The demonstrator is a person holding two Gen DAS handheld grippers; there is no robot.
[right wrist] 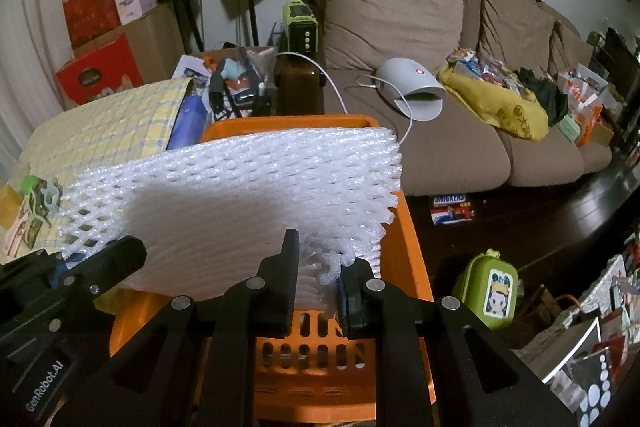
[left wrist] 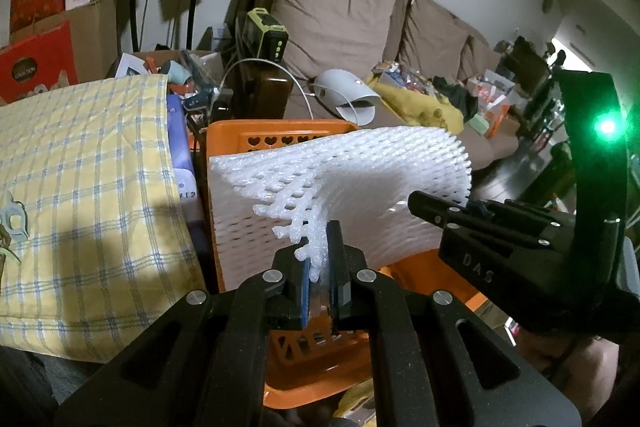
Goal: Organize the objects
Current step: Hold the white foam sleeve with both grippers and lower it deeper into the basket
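Left gripper [left wrist: 319,267]: jaws nearly closed, pinching the near left corner of the white foam netting between them.
Right gripper [right wrist: 318,269]: jaws narrowly apart, with the near right corner of the netting caught between them; the foam bunches against the right pad, and the grip looks firm.
Foam netting [left wrist: 360,187]: a stacked wad of white mesh sheets, held at both near corners, spread wide and tilted up over the orange basket; its far edge rises above the basket's back rim.
Orange basket [right wrist: 412,251]: plastic, with heart-shaped cutouts along the rim and slots in the walls; it sits directly under and behind the netting, close below both grippers.
Checked cloth [left wrist: 88,187]: yellow with blue lines, lying just left of the basket.
Sofa [right wrist: 400,7]: brown, with loose cushions, behind the basket; a white rounded device [right wrist: 412,87] with a cable rests on its seat, and a yellow bag [right wrist: 508,107] of clutter lies further right.
Green case [right wrist: 490,291]: on the dark floor, to the right of the basket.
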